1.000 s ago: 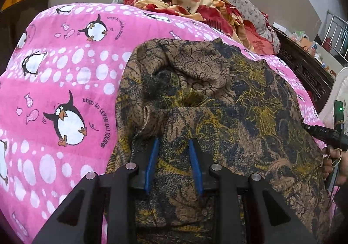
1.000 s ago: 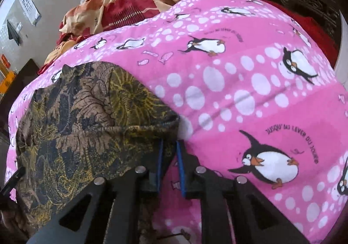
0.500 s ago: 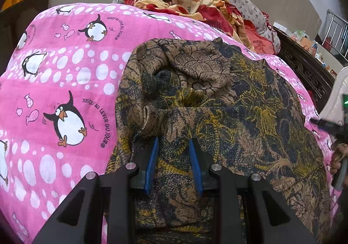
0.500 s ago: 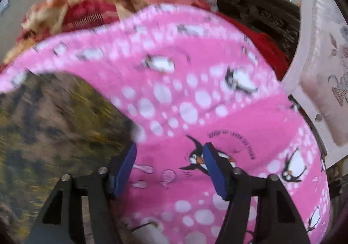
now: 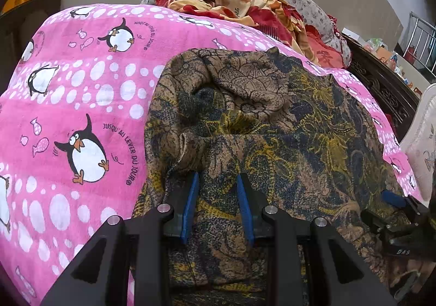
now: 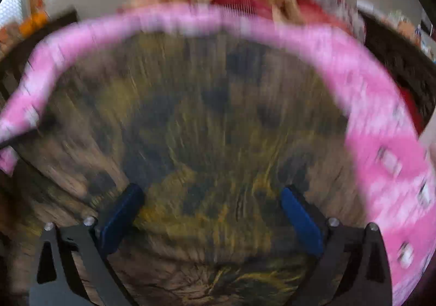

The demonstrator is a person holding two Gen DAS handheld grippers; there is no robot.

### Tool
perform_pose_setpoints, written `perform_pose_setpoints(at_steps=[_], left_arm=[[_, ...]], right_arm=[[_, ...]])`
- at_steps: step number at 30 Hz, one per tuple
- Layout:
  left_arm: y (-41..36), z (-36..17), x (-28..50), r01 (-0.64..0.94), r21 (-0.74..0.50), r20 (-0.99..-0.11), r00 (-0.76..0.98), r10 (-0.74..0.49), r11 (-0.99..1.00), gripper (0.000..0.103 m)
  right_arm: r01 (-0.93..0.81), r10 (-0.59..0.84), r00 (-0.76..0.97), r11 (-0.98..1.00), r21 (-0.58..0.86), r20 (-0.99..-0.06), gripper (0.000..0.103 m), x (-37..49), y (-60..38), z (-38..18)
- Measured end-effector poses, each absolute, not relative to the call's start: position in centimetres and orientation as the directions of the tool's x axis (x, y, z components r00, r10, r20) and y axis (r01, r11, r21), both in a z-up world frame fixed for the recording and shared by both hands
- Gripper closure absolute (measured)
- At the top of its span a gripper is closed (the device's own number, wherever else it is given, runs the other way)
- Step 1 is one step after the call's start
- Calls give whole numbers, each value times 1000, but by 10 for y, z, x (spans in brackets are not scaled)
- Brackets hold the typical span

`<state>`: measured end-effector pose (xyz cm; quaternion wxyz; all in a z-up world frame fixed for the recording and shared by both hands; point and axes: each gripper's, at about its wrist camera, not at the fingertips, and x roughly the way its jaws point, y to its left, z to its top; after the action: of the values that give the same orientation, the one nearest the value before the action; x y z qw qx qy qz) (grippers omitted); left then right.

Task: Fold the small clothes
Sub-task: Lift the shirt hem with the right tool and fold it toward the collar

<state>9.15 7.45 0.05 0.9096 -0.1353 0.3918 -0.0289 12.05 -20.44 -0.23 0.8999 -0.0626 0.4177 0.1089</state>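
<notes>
A brown, yellow and dark blue patterned garment [image 5: 272,126] lies partly folded on a pink penguin blanket [image 5: 68,104]. My left gripper [image 5: 217,183] rests on its near edge, blue pads narrowly apart with a fold of the cloth between them. My right gripper [image 6: 211,197] is wide open and empty, hovering over the garment [image 6: 207,120]; that view is motion-blurred. The right gripper also shows at the right edge of the left wrist view [image 5: 395,202].
A red and orange floral quilt [image 5: 234,3] and a flowered pillow [image 5: 313,11] lie at the bed's far end. A dark carved bed frame [image 5: 381,85] runs along the right. A white chair [image 5: 425,137] stands at the right edge.
My right gripper let go of the garment's right corner, opened wide and swung left over the garment. My left gripper stayed in place on the cloth.
</notes>
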Motion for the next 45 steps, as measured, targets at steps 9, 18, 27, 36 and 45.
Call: perform_pose_setpoints(at_steps=[9,18,27,36,45], left_arm=[[75,1,92,-54,-269,-705,691,-158,962,95],[75,1,91,-55,-265,-707,690,-155,963,95],[75,2,91,-56,-267,-707,690,-156,962,95],[75,2,91,-56,-267,-707,690,-156,962,95],[75,3,90,-55,-280,-703,691,-166,958,95]], right_arm=[[-247,159,626,969,-1,-763,0,120,-212,1],[-268,233,636,961,73,-735,28,130,-191,40],[-371,212,621,928,-44,-754,26,190,-145,19],[-420,231,612,905,-64,-756,35,139,-116,34],[-395,190,569,917,-63,-800,29,122,-144,26]])
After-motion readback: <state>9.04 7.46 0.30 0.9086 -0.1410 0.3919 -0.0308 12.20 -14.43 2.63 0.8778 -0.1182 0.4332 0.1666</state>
